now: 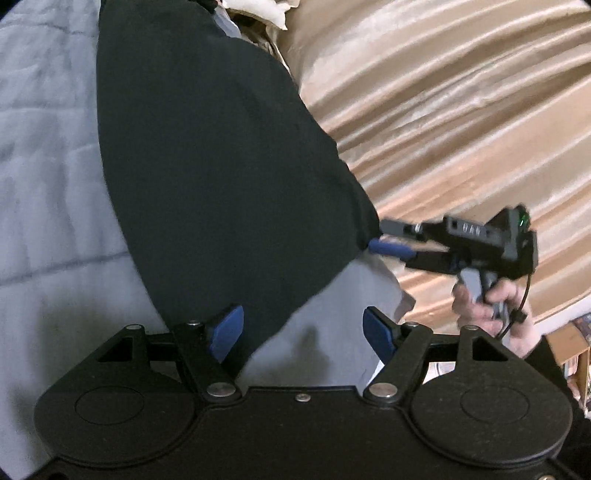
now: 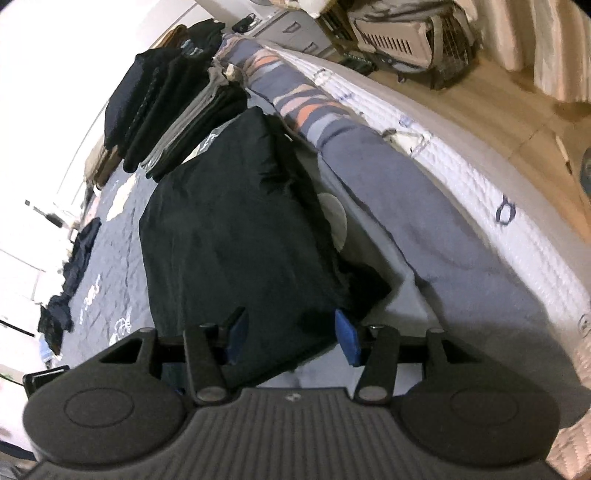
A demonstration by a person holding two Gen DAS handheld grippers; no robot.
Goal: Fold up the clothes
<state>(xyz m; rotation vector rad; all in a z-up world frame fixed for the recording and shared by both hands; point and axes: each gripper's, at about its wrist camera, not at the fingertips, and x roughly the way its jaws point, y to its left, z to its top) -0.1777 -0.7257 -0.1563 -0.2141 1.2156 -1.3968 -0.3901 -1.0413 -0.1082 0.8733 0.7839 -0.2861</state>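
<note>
Hovering left gripper (image 1: 303, 332) jaws released over black garment (image 1: 221, 166), right gripper (image 2: 291, 339) jaws spread around its corner, grey quilt (image 1: 48, 184) beneath.

I am in a bedroom at home. My tongs work over a bed spread with a pale blue quilt (image 2: 424, 206), and off to their right its white quilted mattress edge (image 2: 491, 192) shows above a wooden floor (image 2: 480, 88). Ahead of my right tongs, at the far end of the bed, a stack of folded dark clothes (image 2: 166, 110) sits on the quilt, with more loose dark garments (image 2: 74, 277) lying away to the left. Beyond the bed's far end stand a pale drawer unit (image 2: 295, 29) and a pet carrier (image 2: 399, 37). To the right of my left tongs hang shiny tan curtains (image 1: 461, 110).
</note>
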